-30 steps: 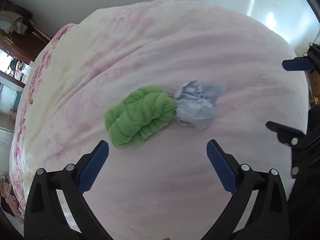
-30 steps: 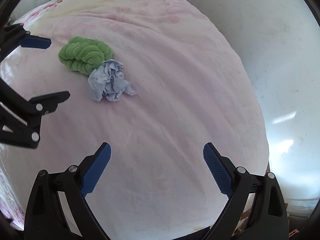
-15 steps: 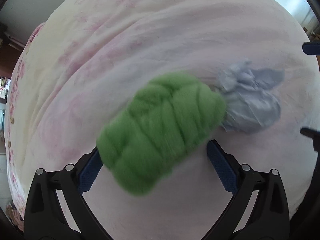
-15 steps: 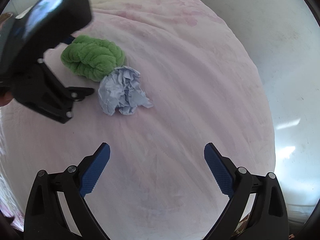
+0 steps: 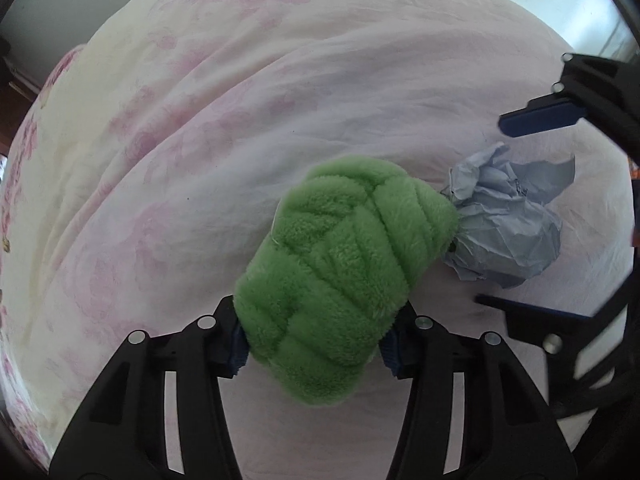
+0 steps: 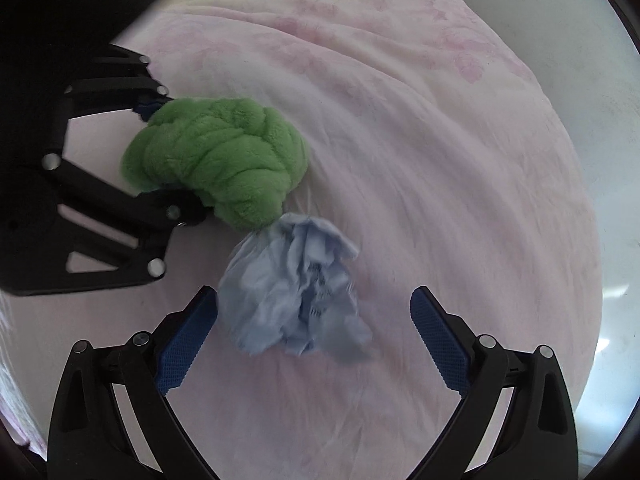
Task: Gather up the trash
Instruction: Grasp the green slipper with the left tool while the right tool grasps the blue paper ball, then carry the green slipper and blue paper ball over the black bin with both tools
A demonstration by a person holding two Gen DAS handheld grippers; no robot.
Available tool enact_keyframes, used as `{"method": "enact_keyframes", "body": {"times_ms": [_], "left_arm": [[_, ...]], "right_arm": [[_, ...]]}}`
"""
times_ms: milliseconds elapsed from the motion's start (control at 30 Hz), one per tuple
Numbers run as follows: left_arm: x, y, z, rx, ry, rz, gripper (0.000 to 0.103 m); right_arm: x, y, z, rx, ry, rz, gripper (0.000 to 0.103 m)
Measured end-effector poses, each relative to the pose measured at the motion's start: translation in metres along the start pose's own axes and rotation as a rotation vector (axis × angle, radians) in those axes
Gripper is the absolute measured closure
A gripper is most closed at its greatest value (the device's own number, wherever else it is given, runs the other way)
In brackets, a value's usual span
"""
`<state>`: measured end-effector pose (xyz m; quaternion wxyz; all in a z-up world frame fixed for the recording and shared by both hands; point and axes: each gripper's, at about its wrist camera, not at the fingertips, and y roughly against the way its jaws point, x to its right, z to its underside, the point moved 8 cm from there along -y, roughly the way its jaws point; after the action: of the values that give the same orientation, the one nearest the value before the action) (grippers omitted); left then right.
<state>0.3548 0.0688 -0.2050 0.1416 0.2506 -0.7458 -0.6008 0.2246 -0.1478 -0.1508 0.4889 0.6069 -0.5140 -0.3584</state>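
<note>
We see a crumpled pale-blue paper wad (image 6: 294, 292) lying on the pink bedspread (image 6: 420, 152), touching a fuzzy green bundle (image 5: 344, 284) (knotted, plush-looking). Our left gripper (image 5: 314, 346) has just been closing and now pinches the bundle, while our right gripper (image 6: 314, 336) stands spread with the wad between its fingers, unpressed.

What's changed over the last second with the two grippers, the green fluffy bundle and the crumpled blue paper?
The left gripper came down over the green fluffy bundle and its jaws have just been closing, now pressing on it. The right gripper moved in around the crumpled blue paper, jaws open. The bundle and paper lie touching on the pink bedspread as before.
</note>
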Motion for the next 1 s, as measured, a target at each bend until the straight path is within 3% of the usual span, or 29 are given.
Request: {"method": "enact_keyframes", "body": {"times_ms": [67,133,200,400,600,1000], "left_arm": [[-0.005,0.001,0.002,0.004,0.01,0.001,0.053],[-0.008,0.002,0.003,0.005,0.015,-0.009,0.053],[-0.007,0.004,0.003,0.005,0.018,-0.028,0.055],[0.004,0.022,0.005,0.006,0.001,-0.052,0.058],[0.024,0.038,0.008,-0.002,-0.008,-0.074,0.058],[0.103,0.058,-0.011,0.01,-0.09,-0.059,0.057]], "right_arm": [[0.004,-0.008,-0.002,-0.002,-0.01,-0.02,0.014],[0.007,-0.013,-0.001,0.002,-0.027,-0.041,0.046],[0.01,-0.011,0.0,-0.002,-0.037,-0.051,0.066],[0.023,0.021,0.017,0.006,-0.03,-0.016,0.066],[0.039,0.05,0.057,0.008,-0.047,0.001,0.064],[0.09,0.082,0.147,-0.012,-0.154,0.044,0.063]]}}
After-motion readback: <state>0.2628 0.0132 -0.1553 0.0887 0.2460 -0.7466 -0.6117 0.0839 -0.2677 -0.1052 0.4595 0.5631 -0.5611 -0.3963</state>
